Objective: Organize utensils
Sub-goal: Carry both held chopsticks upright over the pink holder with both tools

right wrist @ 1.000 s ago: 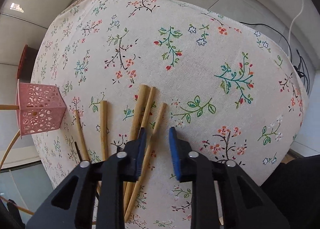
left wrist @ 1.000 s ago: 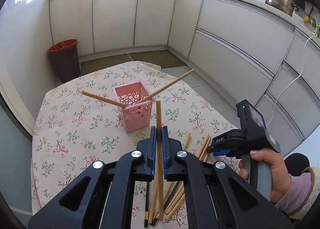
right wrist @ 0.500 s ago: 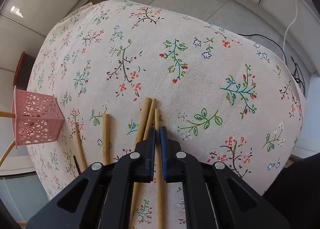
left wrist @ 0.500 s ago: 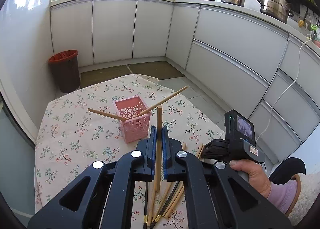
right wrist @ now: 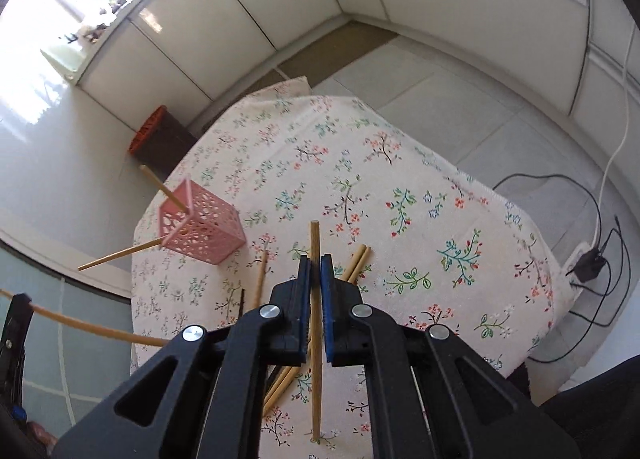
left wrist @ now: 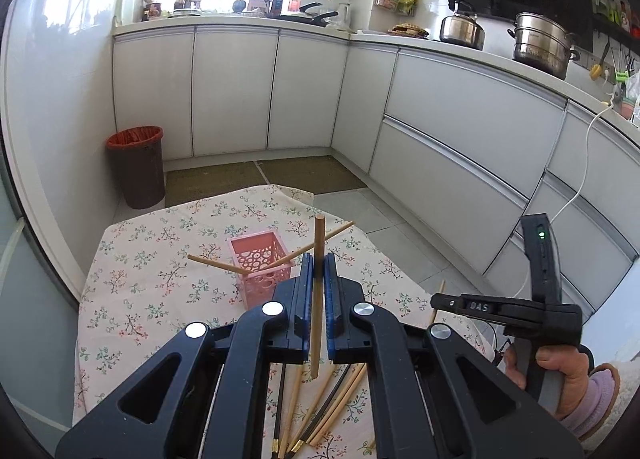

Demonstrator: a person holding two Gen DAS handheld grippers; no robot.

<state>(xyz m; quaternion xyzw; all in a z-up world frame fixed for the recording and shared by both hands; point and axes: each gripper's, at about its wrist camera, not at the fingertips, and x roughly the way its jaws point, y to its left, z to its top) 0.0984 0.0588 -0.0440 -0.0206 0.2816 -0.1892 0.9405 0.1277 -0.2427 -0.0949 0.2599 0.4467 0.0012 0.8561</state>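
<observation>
A pink perforated holder [left wrist: 262, 265] stands on the floral tablecloth [left wrist: 140, 299] with two wooden chopsticks [left wrist: 316, 247] leaning out of it; it also shows in the right wrist view [right wrist: 204, 229]. My left gripper [left wrist: 316, 279] is shut on a wooden chopstick [left wrist: 319, 243], held upright above the table, near the holder. My right gripper [right wrist: 315, 279] is shut on another wooden chopstick [right wrist: 315, 243], lifted above the pile. Several loose chopsticks [left wrist: 320, 411] lie on the cloth below; they also show in the right wrist view [right wrist: 356, 263].
A brown bin with a red liner [left wrist: 138, 163] stands on the floor beyond the table. White cabinets [left wrist: 460, 131] run along the back and right. Cables and a plug [right wrist: 588, 267] lie on the floor to the right of the table.
My right gripper closed on a chopstick from the pile and lifted it off the cloth. My left gripper rose with its chopstick and now tilts more level.
</observation>
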